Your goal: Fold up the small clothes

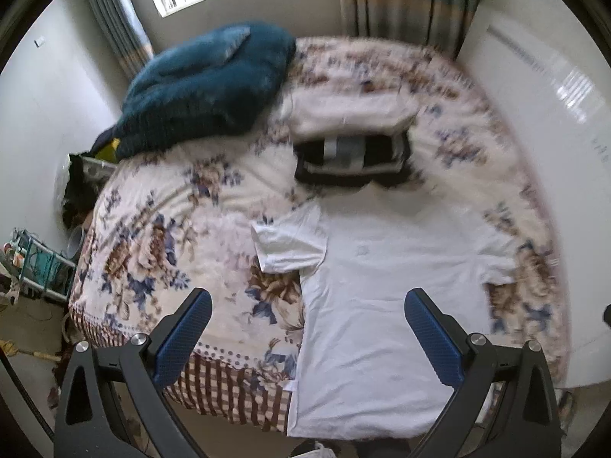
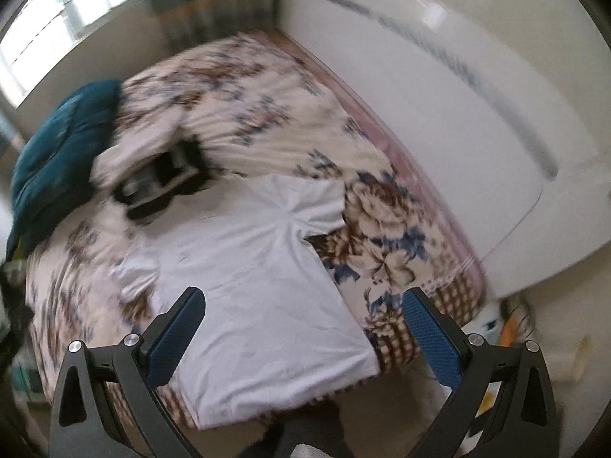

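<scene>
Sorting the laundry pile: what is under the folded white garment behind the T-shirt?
A black garment with grey stripes lies under the folded white garment, its front edge sticking out toward the white T-shirt. Anything further beneath is covered.

Left gripper (image 1: 307, 328), right gripper (image 2: 304, 324) agape.
</scene>
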